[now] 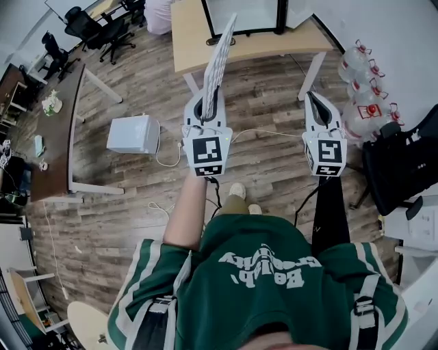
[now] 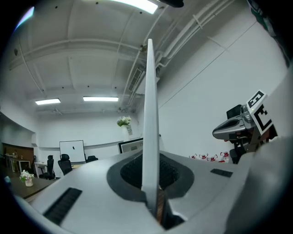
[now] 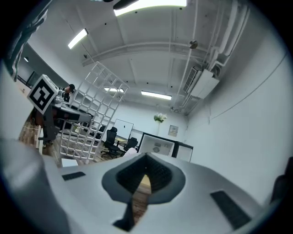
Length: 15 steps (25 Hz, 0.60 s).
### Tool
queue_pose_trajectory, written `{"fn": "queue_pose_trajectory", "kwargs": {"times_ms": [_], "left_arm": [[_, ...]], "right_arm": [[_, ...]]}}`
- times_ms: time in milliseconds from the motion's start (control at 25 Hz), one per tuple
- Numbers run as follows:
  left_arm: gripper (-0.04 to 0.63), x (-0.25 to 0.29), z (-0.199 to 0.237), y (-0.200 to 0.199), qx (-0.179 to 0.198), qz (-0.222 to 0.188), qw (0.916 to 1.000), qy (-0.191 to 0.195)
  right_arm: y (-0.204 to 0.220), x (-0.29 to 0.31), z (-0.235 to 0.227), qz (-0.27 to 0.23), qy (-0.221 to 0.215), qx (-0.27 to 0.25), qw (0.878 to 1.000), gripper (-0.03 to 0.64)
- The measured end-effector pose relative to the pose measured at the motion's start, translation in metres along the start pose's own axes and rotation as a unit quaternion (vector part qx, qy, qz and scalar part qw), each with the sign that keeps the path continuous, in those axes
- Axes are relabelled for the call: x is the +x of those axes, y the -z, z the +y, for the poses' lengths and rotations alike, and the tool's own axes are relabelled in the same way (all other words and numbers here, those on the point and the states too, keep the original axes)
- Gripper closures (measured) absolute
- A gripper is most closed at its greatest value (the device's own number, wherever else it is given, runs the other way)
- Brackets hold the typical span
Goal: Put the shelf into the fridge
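Left gripper [image 1: 209,102]: fingers [image 2: 100,183] pinching one edge of the white wire shelf [image 2: 150,114]. The shelf stands upright beyond the fingertips, edge-on to them. Right gripper [image 1: 316,102]: fingers pressed together, nothing between, well to the side of the shelf.

Ahead of both fingertips is a table [image 1: 260,44] with a dark-framed cabinet [image 1: 246,14], possibly the fridge; cannot confirm.

Judgement: a single-edge pinch lets the tall grid swing. Carry slowly, then steady the free edge with the right fingers and turn the shelf flat before sliding it in.

The shelf [image 1: 220,51] is white grid, the shirt [image 1: 260,301] green with white stripes, the floor [image 1: 137,198] brown.
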<state>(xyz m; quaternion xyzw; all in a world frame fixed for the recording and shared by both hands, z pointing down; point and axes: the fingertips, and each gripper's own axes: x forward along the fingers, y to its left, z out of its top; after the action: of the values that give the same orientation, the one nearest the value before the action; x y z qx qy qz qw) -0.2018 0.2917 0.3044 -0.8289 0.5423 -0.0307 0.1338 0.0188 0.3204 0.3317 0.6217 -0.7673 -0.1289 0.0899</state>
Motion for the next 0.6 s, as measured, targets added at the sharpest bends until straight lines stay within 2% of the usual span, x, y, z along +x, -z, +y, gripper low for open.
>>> {"fn": "queue_pose_trajectory", "kwargs": {"times_ms": [320,600], "left_arm": [[0.569,0.021,0.001,0.014,-0.01,0.008,0.9999,0.009],[0.569,0.059,0.015,0.027,-0.012,0.007,0.9999,0.009]], "right_arm": [[0.012,0.015,-0.002,0.01,-0.001,0.006,1.0,0.614],[0.019,0.056,-0.003,0.012,-0.007,0.015,1.0,0.614]]}}
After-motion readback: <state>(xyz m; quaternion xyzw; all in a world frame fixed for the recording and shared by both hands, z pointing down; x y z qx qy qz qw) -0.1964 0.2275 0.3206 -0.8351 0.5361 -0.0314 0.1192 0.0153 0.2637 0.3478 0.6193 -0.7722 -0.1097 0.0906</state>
